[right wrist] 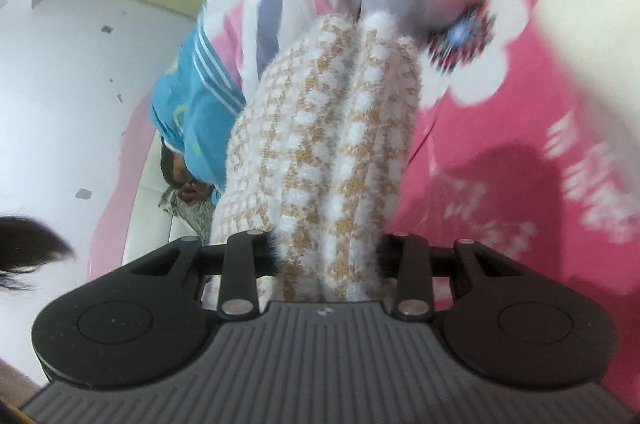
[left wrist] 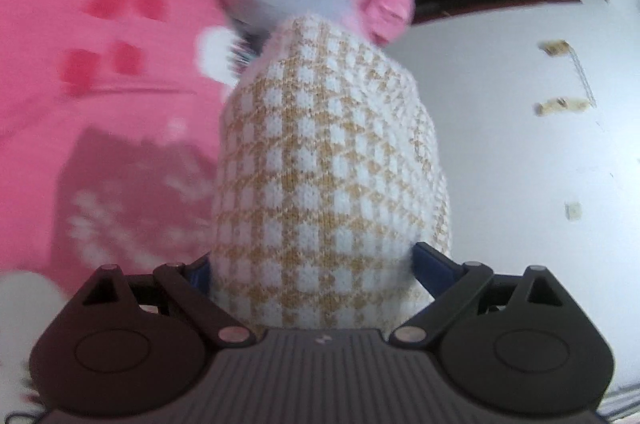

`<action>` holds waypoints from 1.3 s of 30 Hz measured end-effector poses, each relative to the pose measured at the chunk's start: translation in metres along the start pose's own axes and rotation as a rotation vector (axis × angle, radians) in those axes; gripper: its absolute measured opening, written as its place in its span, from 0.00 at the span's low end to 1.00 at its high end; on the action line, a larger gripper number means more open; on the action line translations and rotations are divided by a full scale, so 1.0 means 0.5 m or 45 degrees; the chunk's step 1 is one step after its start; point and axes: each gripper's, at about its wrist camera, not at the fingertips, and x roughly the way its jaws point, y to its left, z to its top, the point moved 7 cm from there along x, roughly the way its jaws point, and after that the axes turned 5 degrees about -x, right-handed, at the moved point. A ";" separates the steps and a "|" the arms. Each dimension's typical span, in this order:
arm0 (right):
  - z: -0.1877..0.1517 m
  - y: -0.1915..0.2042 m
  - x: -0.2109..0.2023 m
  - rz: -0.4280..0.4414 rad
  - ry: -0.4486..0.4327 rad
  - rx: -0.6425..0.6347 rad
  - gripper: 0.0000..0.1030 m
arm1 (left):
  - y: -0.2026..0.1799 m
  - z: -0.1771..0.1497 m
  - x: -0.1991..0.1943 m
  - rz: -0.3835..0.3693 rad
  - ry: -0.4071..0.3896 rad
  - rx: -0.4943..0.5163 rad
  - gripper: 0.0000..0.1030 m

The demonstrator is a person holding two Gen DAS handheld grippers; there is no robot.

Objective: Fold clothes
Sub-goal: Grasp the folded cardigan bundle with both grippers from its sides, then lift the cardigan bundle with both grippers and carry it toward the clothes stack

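Currently both grippers grip the same knit garment (left wrist: 332, 176), white with a tan check: the left gripper (left wrist: 320, 284) has its jaws spread wide around a thick, smooth roll of it, and the right gripper (right wrist: 326, 256) is clamped narrower on a bunched, fuzzy fold. From each grip the garment runs forward and away, in front of a pink bedspread (left wrist: 100, 64) with white flowers. Right wrist view also shows a blue striped garment (right wrist: 192, 112) lying left of the knit, at the bedspread's edge.
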 end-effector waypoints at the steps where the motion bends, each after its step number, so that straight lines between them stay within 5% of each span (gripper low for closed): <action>1: 0.020 -0.005 -0.038 -0.007 -0.018 -0.007 0.33 | -0.033 -0.017 0.027 -0.015 0.012 0.020 0.93; 10: 0.237 -0.186 -0.315 -0.023 -0.025 0.002 0.33 | -0.238 -0.133 0.321 -0.020 0.049 0.050 0.92; 17: 0.350 -0.362 -0.308 0.109 0.165 0.050 0.33 | -0.259 -0.194 0.455 0.094 -0.027 0.013 0.92; 23: 0.338 -0.518 -0.207 0.249 0.287 0.277 0.34 | -0.195 -0.192 0.499 0.170 -0.128 -0.070 0.91; 33: 0.365 -0.437 -0.262 0.294 0.364 0.268 0.35 | -0.271 -0.206 0.464 0.110 -0.067 -0.104 0.90; 37: 0.340 -0.475 -0.241 0.246 0.390 0.214 0.40 | -0.217 -0.225 0.495 0.225 -0.075 0.039 0.91; 39: 0.323 -0.507 -0.226 0.257 0.374 0.229 0.43 | -0.188 -0.233 0.504 0.188 -0.069 0.022 0.92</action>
